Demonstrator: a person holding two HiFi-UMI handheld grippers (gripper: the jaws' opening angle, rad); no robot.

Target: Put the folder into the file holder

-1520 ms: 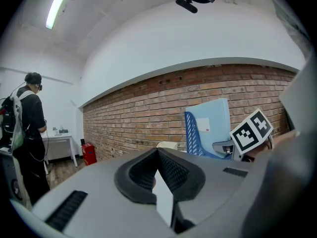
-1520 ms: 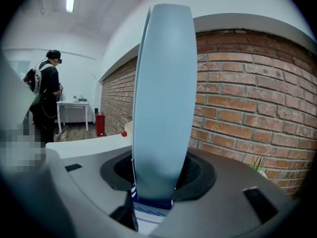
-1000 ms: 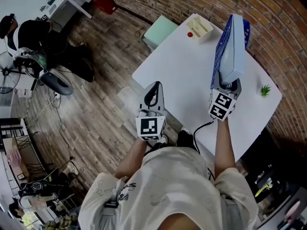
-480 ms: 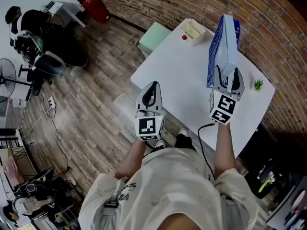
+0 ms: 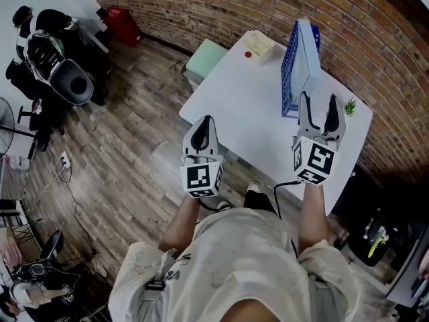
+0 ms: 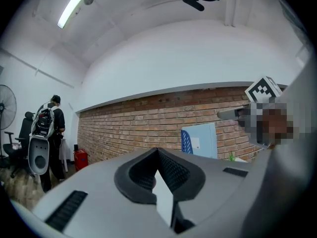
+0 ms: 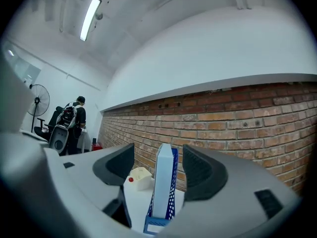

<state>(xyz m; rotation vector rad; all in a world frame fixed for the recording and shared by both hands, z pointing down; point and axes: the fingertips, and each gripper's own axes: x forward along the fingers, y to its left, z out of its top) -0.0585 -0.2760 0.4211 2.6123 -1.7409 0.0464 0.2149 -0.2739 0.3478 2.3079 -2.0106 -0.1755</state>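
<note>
Jaws: right gripper point(image 5: 318, 102) apart, empty; left gripper point(image 5: 203, 123) closed, empty; folder point(image 5: 307, 62) upright in file holder point(image 5: 289, 76). Risk: clipping file holder, toppling it on counter point(image 5: 248, 102).

white table point(image 5: 255, 106) carries blue file holder point(image 5: 289, 72), cream tray point(image 5: 258, 43), small plant point(image 5: 350, 106).

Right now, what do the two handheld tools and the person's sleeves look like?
The left tool and right tool are light grey with black jaws; each carries a white cube with black square markers. A black cable trails from the right one. The person wears a pale short-sleeved shirt.
</note>
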